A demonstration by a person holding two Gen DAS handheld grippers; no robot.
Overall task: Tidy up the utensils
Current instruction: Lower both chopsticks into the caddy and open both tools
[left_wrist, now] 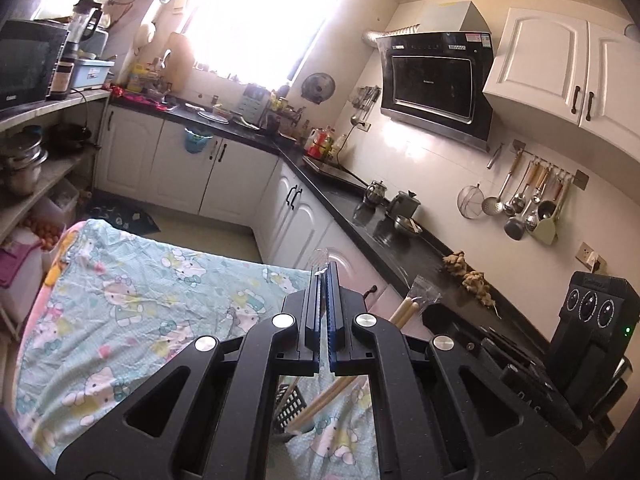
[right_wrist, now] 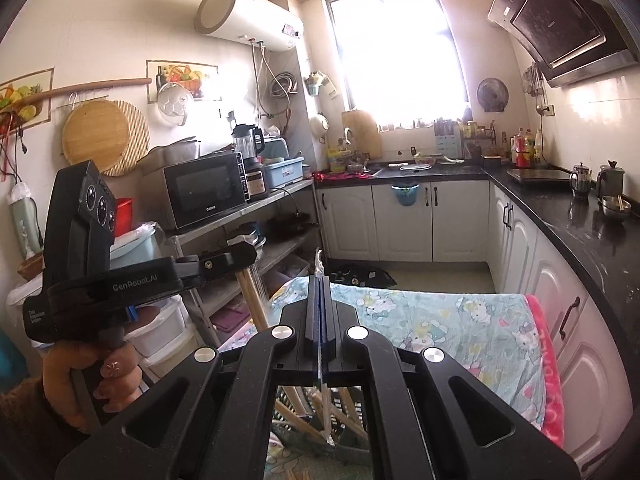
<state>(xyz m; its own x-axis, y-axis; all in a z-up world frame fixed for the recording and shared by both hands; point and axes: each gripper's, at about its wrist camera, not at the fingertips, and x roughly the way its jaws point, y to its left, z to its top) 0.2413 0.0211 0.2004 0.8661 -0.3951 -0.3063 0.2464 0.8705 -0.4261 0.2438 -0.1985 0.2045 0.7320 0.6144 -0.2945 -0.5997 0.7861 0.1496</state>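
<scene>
My left gripper (left_wrist: 325,270) is shut on a clear plastic wrapper (left_wrist: 321,259) whose tip sticks up between the fingers. My right gripper (right_wrist: 320,280) is also shut on clear plastic wrapper (right_wrist: 319,264), which runs down between the fingers. Wooden chopsticks (left_wrist: 405,309) in clear plastic show beside the right gripper in the left wrist view; in the right wrist view wooden chopsticks (right_wrist: 251,295) hang at the left gripper (right_wrist: 224,264). Under both grippers lies a black slotted basket (right_wrist: 344,412) with more chopsticks (left_wrist: 324,398). Both grippers hover over a cartoon-print cloth (left_wrist: 152,300).
A black L-shaped counter (left_wrist: 384,236) with white cabinets runs along the right, carrying kettles, a bowl and ginger. Utensils hang on a wall rail (left_wrist: 532,196). A shelf with a microwave (right_wrist: 204,190) stands on the left. A range hood (left_wrist: 436,84) hangs above.
</scene>
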